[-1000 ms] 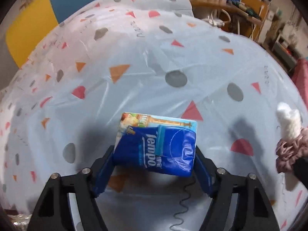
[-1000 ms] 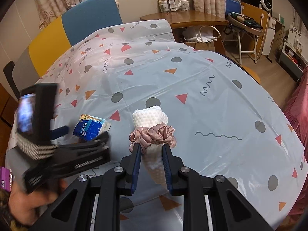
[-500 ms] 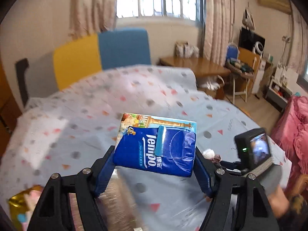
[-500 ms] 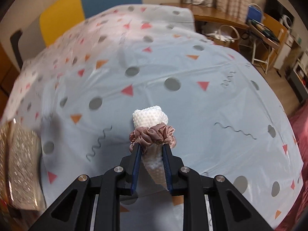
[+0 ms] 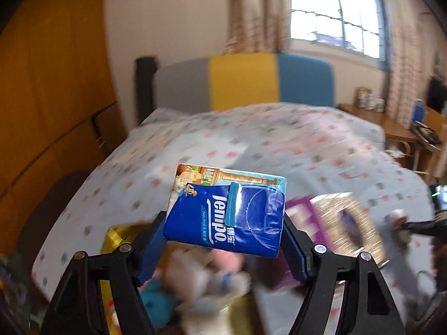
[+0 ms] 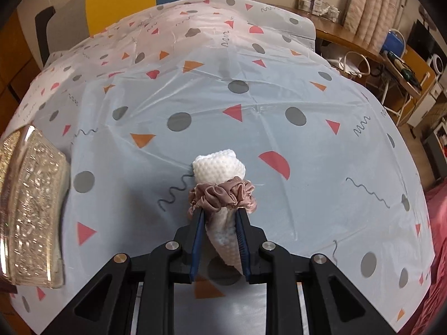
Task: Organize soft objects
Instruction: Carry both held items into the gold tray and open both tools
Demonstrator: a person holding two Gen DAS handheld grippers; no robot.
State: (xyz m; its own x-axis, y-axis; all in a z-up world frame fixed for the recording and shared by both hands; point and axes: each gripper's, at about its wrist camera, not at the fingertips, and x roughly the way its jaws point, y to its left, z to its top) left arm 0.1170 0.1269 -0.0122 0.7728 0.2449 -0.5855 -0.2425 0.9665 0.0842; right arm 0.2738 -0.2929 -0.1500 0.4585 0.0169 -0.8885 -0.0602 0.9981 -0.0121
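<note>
My left gripper is shut on a blue Tempo tissue pack and holds it in the air above a blurred box of soft toys with a yellow rim. My right gripper is shut on a rolled white towel ringed by a pink scrunchie, held just above the patterned tablecloth. The right gripper also shows at the right edge of the left wrist view, blurred.
A glittery gold box lid lies at the table's left edge; in the left wrist view it shows as a gold and purple panel. A grey, yellow and blue headboard stands behind. A wooden desk and chair are at the right.
My left gripper has lifted the tissue pack off the table and swung it left over the toy box. My right gripper has moved left with the towel roll; the gold lid came into view.
</note>
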